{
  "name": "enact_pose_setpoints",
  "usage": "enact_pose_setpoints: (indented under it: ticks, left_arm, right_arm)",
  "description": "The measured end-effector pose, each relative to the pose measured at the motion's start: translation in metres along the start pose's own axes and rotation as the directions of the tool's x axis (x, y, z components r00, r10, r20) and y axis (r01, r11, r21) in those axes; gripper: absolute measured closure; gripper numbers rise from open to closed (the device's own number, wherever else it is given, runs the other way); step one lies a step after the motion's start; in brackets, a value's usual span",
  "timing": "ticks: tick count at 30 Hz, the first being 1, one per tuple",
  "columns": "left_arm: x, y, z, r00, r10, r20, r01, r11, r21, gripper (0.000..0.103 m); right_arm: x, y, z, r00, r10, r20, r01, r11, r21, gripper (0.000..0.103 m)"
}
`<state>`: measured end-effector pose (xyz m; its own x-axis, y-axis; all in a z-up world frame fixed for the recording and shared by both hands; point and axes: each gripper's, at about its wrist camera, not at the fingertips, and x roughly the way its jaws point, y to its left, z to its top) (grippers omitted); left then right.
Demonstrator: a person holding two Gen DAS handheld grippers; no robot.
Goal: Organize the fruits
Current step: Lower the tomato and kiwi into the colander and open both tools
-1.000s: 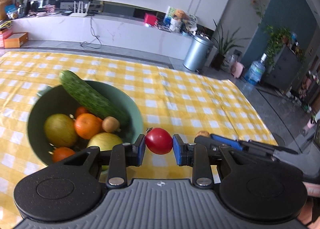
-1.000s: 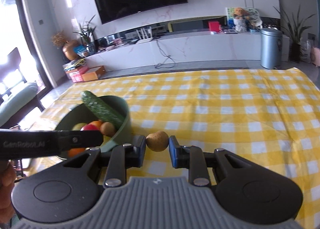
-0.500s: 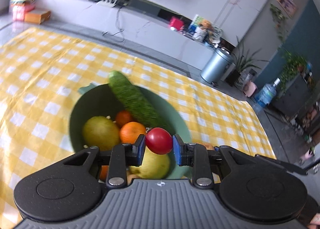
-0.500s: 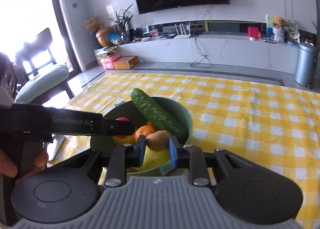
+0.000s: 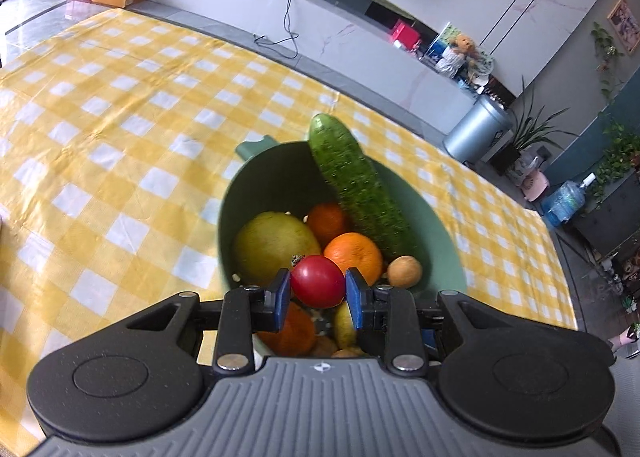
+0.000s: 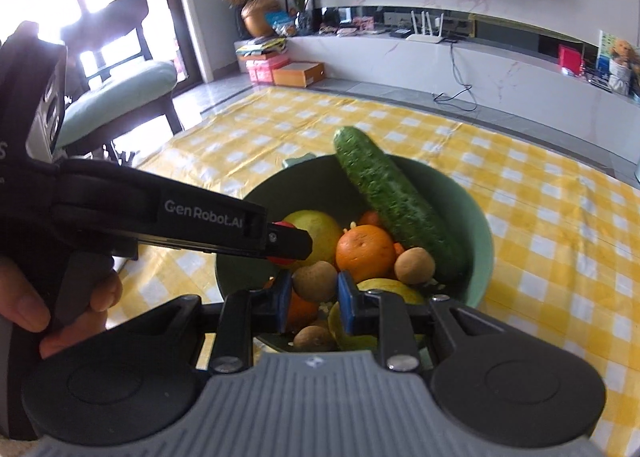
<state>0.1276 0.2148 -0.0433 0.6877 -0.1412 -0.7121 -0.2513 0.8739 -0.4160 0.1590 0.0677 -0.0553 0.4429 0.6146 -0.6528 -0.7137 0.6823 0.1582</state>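
Across the yellow-checked worktop [image 5: 120,129], both claws have swung in from the cloth and now hang over the green bowl [image 5: 444,253] with its cucumber [image 5: 360,185] and oranges. The left claw [image 5: 318,289] stays clamped on the red tomato [image 5: 318,286]; the right claw [image 6: 314,289] stays clamped on a brown kiwi [image 6: 314,281]. Judging by this, letting go is all that remains.

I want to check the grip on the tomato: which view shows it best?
The left wrist view: the tomato sits whole between the left gripper's blue pads, above the bowl. In the right wrist view only a red sliver shows behind the left gripper's finger.
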Motion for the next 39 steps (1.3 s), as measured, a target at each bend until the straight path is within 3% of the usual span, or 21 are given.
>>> enact_pose_setpoints:
  ticks: [6, 14, 32, 39]
  left_arm:
    - [0.005, 0.001, 0.001, 1.0, 0.019, -0.004, -0.019, 1.0, 0.021, 0.071]
    - [0.006, -0.002, 0.0, 0.999, 0.047, 0.01, -0.048, 0.997, 0.068, 0.071]
    - [0.006, -0.01, -0.003, 0.998, 0.063, -0.016, -0.061, 0.993, 0.102, 0.059]
    - [-0.011, -0.023, -0.002, 0.998, 0.054, 0.019, -0.055, 0.993, 0.106, 0.054]
  right_arm:
    - [0.024, 0.005, 0.002, 0.999, -0.023, -0.047, 0.019, 0.996, -0.084, 0.082]
    - [0.031, 0.004, 0.002, 0.998, -0.014, -0.057, 0.009, 0.996, -0.087, 0.082]
    - [-0.004, -0.003, -0.003, 0.999, -0.043, 0.015, 0.044, 0.997, -0.065, 0.07]
    - [-0.026, -0.01, -0.004, 0.997, -0.068, 0.043, 0.069, 0.997, -0.036, 0.069]
